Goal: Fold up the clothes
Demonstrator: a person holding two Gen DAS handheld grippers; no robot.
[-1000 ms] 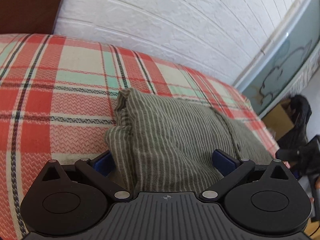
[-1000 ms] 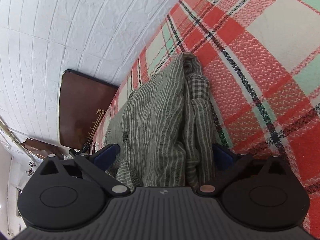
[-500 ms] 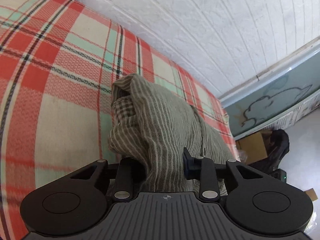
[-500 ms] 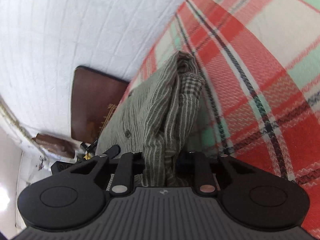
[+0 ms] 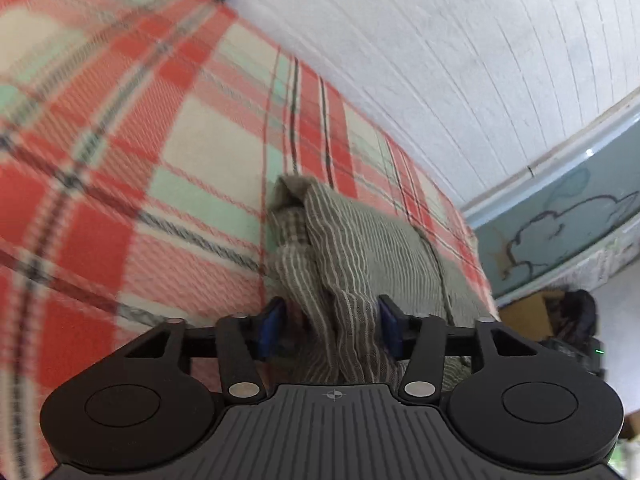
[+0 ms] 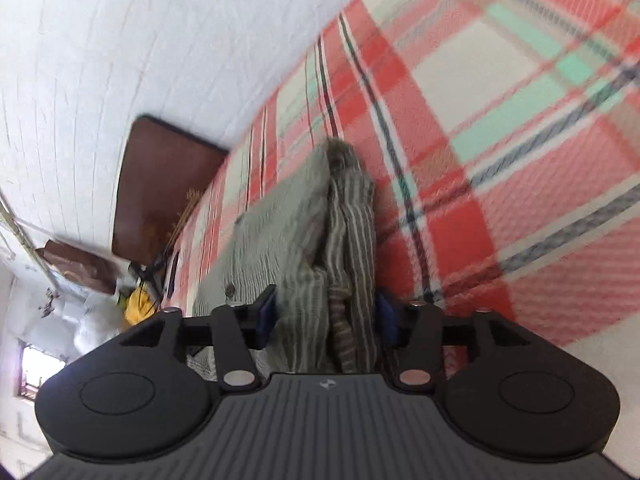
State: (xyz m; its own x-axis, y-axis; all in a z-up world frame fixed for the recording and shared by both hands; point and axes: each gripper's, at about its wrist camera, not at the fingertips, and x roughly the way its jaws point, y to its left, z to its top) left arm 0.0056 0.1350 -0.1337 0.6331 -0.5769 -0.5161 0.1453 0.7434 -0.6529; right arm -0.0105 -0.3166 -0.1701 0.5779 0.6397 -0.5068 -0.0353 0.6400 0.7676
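A folded grey-green striped shirt (image 5: 380, 248) lies on a red, cream and mint plaid blanket (image 5: 160, 200). My left gripper (image 5: 331, 324) straddles the near bunched edge of the shirt. Its jaws are opening, and a gap shows beside the left blue pad (image 5: 272, 320). In the right wrist view the same shirt (image 6: 280, 232) lies on the blanket (image 6: 500, 160), with a button showing on its flat side. My right gripper (image 6: 326, 316) straddles the shirt's thick folded edge. Its jaws are opening too, and the cloth fills the space between the pads.
A white brick-pattern wall (image 5: 440, 60) runs behind the bed. A brown headboard (image 6: 160, 184) stands at one end, with clutter and a yellow object (image 6: 138, 304) beside it. A teal panel with a cloud drawing (image 5: 560, 224) and a dark object (image 5: 576, 320) lie past the other end.
Both grippers shut on the shirt's edges half a second ago and have since widened. Both views have swung and blurred, and the shirt's bunched edges have slackened.
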